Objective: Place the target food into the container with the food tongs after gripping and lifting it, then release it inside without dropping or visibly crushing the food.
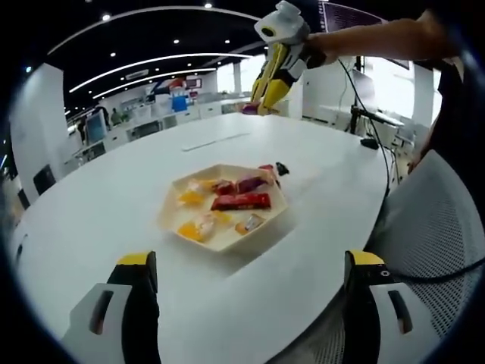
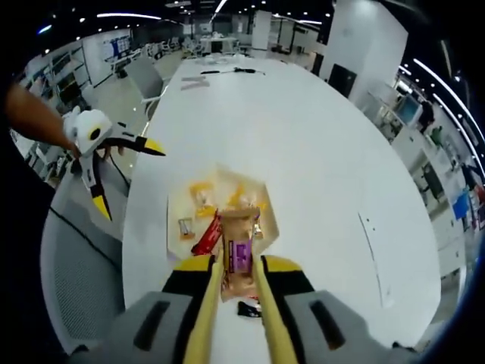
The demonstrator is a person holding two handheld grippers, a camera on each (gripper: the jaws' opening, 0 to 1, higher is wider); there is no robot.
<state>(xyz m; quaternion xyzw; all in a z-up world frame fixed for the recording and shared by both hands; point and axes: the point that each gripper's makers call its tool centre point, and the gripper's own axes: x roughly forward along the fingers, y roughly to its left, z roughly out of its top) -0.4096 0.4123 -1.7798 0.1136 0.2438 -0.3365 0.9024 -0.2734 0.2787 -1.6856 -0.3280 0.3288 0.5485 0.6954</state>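
A pale, shallow container [image 1: 173,214] sits mid-table with several wrapped snacks in it, among them a red bar [image 1: 240,201]. My left gripper [image 1: 251,262] hangs open and empty above the table's near edge, short of the container. High over the far side, a hand holds my right gripper [image 1: 279,72], shut on yellow food tongs [image 1: 261,95]. In the right gripper view, those tongs [image 2: 203,318] pinch a brown packet with a purple label [image 2: 240,256], which hangs above the container [image 2: 176,206]. My left gripper [image 2: 132,182] shows open at the left, beside the table.
The white oval table [image 1: 106,197] runs far back. A grey mesh chair [image 1: 436,227] stands at its edge, seen again [image 2: 76,250] under the left gripper. A small black object [image 1: 282,167] lies beside the container. A black cable and stand [image 1: 369,121] are on the far right.
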